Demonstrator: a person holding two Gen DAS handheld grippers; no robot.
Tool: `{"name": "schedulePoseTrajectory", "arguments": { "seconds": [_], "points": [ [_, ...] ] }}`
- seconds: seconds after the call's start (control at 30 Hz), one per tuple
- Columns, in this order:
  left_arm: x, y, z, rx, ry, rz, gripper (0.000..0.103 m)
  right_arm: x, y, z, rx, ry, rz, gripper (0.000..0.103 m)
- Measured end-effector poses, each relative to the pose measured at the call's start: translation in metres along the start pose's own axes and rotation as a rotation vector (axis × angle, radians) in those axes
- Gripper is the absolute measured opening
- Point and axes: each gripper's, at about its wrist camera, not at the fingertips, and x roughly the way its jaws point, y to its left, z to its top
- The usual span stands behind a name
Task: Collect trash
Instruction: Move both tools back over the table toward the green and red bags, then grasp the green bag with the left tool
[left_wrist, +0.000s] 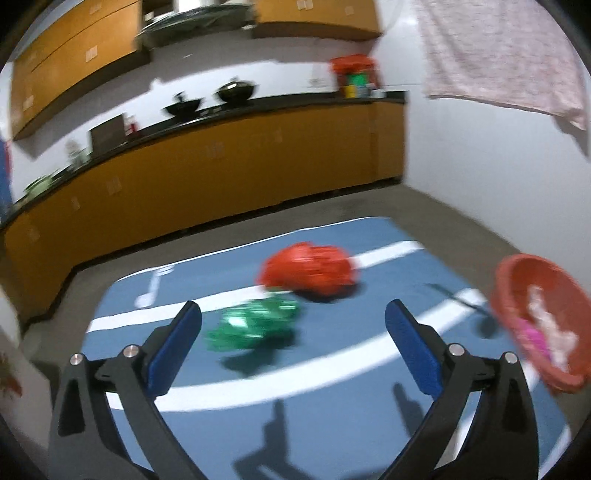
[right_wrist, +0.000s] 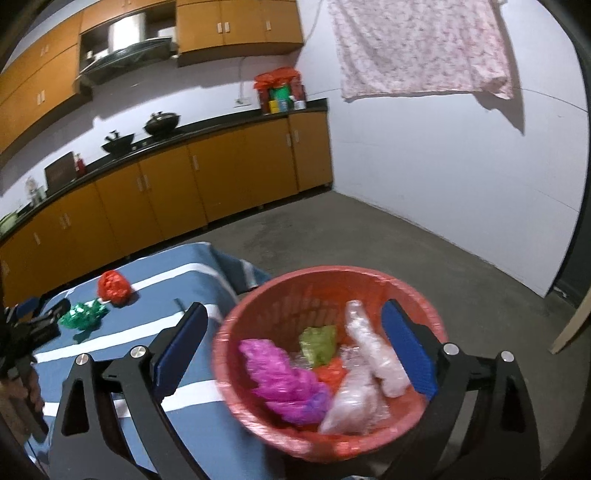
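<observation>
Blue-padded left gripper (left_wrist: 293, 317) and right gripper (right_wrist: 293, 319) both gape empty (no legible writing anywhere).

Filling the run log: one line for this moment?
left gripper: open | right gripper: open | green bag, red bag: on cloth | basket: part filled

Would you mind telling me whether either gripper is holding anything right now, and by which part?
Nothing is held. The left gripper stands open above the green wrapper; the right gripper stands open over the red basket, its pads gripping nothing.
</observation>
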Motion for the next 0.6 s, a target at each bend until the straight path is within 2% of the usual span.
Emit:
{"name": "schedulePoseTrajectory", "arguments": {
  "seconds": [0.13,0.33,0.6],
  "points": [
    [0.037,0.032,0.001,-0.01,0.073,0.033,0.097,0.008,0.021,-0.002,-0.027,0.022,0.032,0.095],
    [0.07,0.042,0.003,-0.024,0.139,-0.063,0.096,0.024,0.049,-0.003,-0.075,0.049,0.057,0.095],
    [0.103,0.039,-0.004,-0.002,0.223,-0.132,0.075,0.036,0.07,-0.009,-0.106,0.075,0.076,0.095]
  ]
}}
